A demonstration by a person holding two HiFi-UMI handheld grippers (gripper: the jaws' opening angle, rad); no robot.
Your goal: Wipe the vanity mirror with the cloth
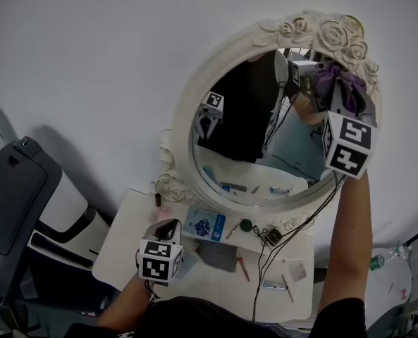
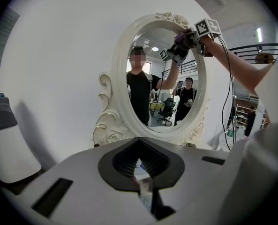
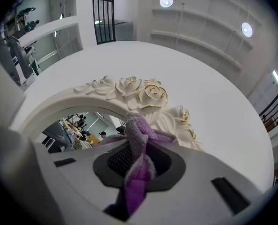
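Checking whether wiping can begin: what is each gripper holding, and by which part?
The right gripper pinches the purple cloth around its bunched middle, one end sticking out. The left gripper holds nothing.

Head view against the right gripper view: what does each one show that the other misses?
Only the head view shows most of the oval mirror, the cluttered white table below it and the left gripper low over that table. Only the right gripper view shows, close up, the right gripper shut on the purple cloth, plus ceiling lights. Both show the cloth and the carved roses at the mirror's top.
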